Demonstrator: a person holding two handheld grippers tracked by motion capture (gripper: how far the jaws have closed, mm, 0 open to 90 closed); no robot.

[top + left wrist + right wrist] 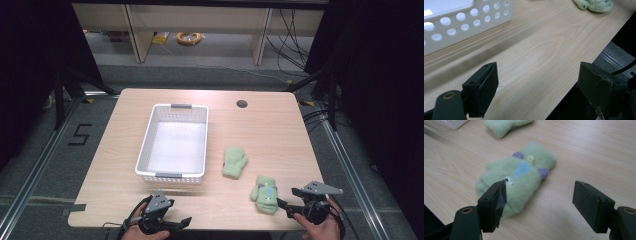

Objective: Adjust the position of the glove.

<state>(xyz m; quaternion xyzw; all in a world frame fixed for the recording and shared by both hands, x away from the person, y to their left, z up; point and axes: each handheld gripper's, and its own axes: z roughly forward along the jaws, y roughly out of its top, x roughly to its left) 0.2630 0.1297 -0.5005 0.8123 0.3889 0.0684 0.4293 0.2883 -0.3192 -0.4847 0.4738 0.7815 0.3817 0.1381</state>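
Each hand carries a black claw, the left claw (167, 223) and the right claw (290, 206) alike, with two blocky jaws faced in dark pads, round screw holes in the arms, a grey three-cornered plate on top and a black trailing cable.

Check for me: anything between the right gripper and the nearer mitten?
Nothing. In the right gripper view, the right gripper stands open just short of the nearer mitten, with bare table between.

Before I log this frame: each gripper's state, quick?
Left gripper: open, holding nothing.
Right gripper: open, empty, by the near mitten.
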